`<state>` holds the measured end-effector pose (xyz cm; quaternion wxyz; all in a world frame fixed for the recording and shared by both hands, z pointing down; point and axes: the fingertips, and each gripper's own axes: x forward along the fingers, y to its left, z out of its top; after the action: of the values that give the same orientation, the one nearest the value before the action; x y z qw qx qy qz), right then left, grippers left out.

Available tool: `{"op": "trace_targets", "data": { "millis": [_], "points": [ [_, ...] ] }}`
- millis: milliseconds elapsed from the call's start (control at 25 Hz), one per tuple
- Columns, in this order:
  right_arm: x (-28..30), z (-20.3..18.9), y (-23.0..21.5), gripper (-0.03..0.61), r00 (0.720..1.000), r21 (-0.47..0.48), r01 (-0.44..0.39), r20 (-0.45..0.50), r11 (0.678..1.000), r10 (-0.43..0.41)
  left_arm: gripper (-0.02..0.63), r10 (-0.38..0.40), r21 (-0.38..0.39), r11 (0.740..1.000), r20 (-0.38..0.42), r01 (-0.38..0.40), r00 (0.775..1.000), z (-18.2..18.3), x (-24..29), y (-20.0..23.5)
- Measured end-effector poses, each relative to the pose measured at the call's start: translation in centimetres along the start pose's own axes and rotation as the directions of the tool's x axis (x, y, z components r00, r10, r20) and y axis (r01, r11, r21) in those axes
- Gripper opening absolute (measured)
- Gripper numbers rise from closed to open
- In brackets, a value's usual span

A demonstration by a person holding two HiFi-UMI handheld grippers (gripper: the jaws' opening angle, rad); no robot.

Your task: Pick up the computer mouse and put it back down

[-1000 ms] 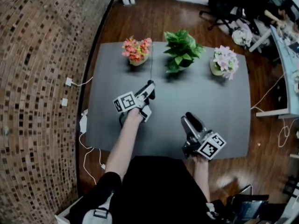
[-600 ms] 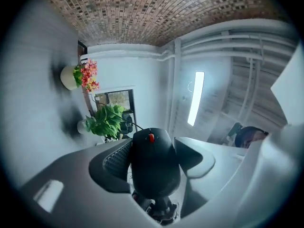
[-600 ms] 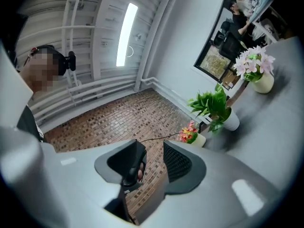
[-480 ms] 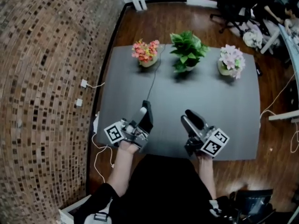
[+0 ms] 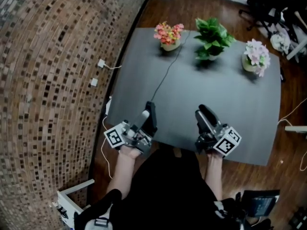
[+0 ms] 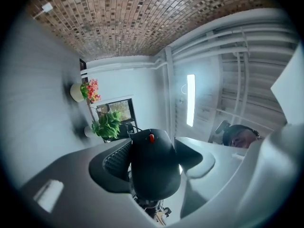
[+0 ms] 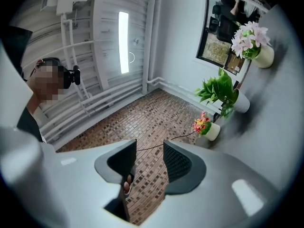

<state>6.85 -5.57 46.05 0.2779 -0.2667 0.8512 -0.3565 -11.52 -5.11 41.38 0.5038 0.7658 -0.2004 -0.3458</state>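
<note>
Low in the frame's centre, the left tool is clenched on the black computer mouse, held over the near edge of the grey bench. To its right, the right tool is released, with nothing between its jaws. The mouse's cable runs up towards three flower pots along the far edge.

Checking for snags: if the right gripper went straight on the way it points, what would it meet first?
Likely the mouse's black cable, which crosses just beyond the open jaws of the right gripper in its view; depth is unclear. Beyond lies the brick surface.
</note>
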Motion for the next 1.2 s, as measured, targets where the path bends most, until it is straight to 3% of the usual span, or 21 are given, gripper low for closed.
{"op": "trace_targets", "data": {
  "millis": [280, 560, 720, 960, 1200],
  "points": [
    [0.9, -2.3, 4.2, 0.17, 1.0, -0.054, 0.011, 0.025, 0.998, -0.01, 0.284, -0.109, 0.02, 0.994, -0.012, 0.109, 0.994, 1.2, -4.6, -4.4],
    [2.6, -11.5, 12.9, 0.17, 0.999, -0.078, 0.033, -0.016, 0.996, -0.034, 0.284, -0.22, -0.046, 0.974, 0.011, 0.22, 0.975, 2.8, -13.1, -7.5],
    [2.0, -15.9, 16.8, 0.17, 0.995, -0.112, 0.091, -0.033, 0.989, -0.096, 0.284, -0.27, -0.103, 0.958, -0.013, 0.267, 0.963, 2.6, -16.5, -8.2],
    [1.4, -18.4, 20.3, 0.17, 0.986, -0.166, 0.153, -0.042, 0.974, -0.162, 0.284, -0.304, -0.155, 0.942, -0.027, 0.296, 0.952, 2.3, -19.0, -9.0],
    [4.2, -17.8, 22.3, 0.17, 0.99, -0.198, 0.121, -0.045, 0.973, -0.133, 0.284, -0.252, -0.123, 0.962, -0.057, 0.243, 0.966, 2.3, -19.7, -8.1]
  ]
}}
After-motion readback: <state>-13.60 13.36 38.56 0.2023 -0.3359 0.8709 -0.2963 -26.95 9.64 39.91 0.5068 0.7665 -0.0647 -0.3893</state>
